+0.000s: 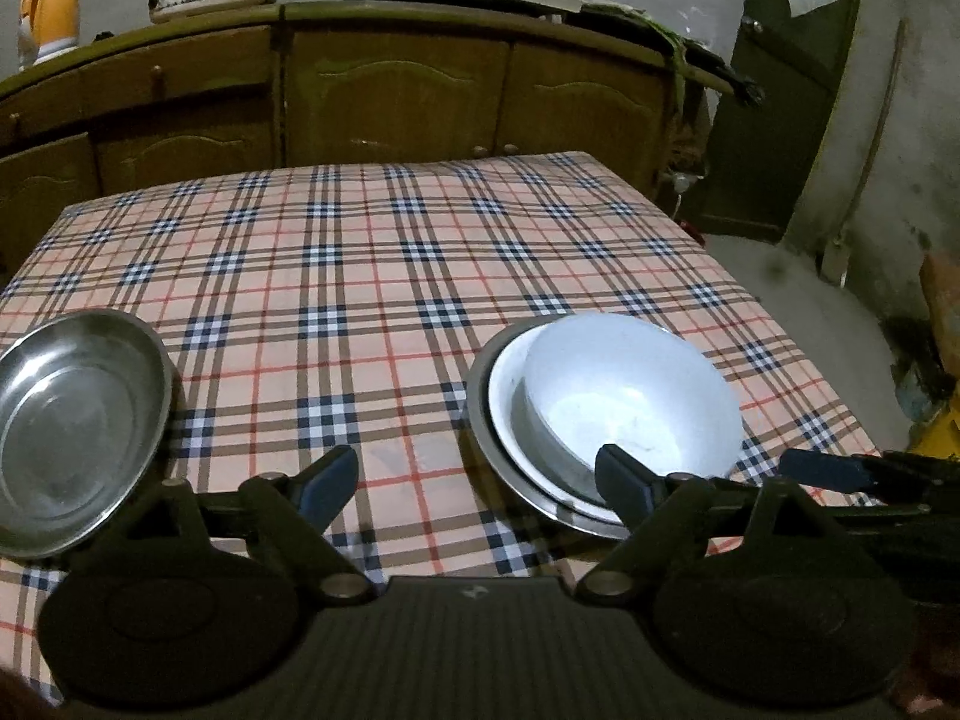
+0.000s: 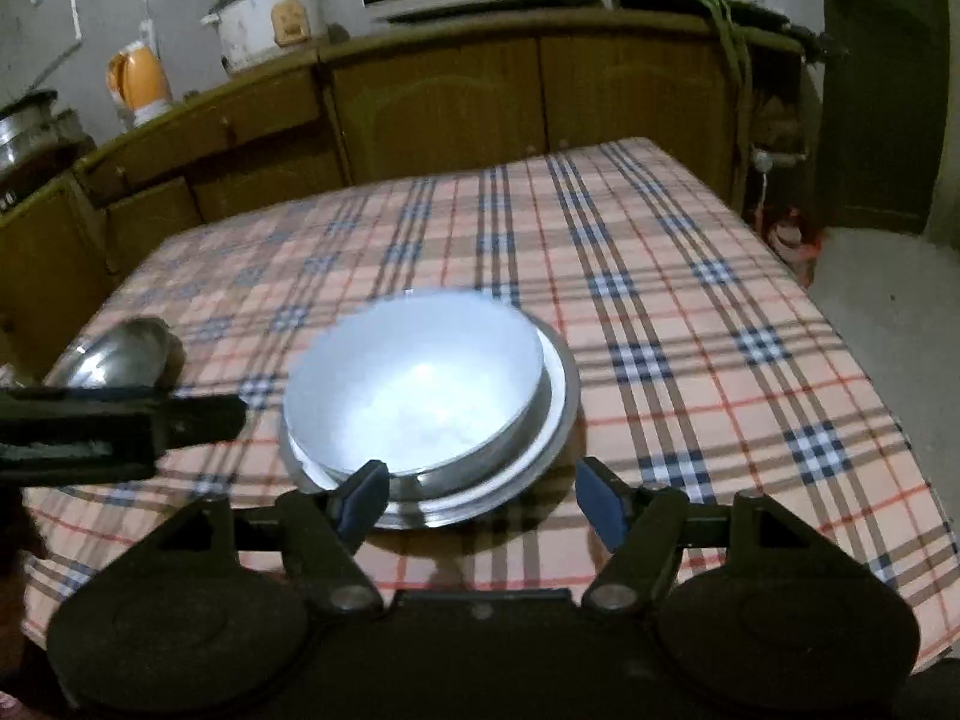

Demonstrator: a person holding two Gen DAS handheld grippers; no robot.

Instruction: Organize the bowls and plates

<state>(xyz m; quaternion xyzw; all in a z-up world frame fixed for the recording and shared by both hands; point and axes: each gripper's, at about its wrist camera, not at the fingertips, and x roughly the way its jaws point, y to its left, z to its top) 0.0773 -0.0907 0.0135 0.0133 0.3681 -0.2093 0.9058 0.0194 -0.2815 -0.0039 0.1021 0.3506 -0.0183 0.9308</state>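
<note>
On the plaid tablecloth (image 1: 384, 276) a white bowl (image 1: 630, 384) sits nested inside a shallow white dish, which in turn rests in a stainless steel plate (image 1: 480, 420) near the front right of the table, while a second steel plate (image 1: 78, 426) lies alone well apart at the front left. The left gripper (image 1: 480, 483) hovers low over bare cloth between the two, its jaws spread wide with nothing in them; its right finger overlaps the near rim of the stack in the left wrist view, though contact cannot be confirmed. The right gripper (image 2: 480, 495) is likewise spread wide and empty, poised just before the near edge of the stack (image 2: 432, 408), its left finger in front of the steel rim. The white bowl looks like glazed ceramic or enamel: stiff, smooth, likely slippery and apt to chip or clatter if dropped, so a pinch across its thin near rim seems the soundest hold. The steel plates are probably light, rigid and slick, with a low rolled lip that offers little bite; a grip on the near lip with a slight tilt would likely serve. The stack sits loosely, so lifting the lowest plate risks the upper pieces sliding. The far half of the table is open for moving, but the front and right edges lie near the stack, and the two grippers are close together there.
</note>
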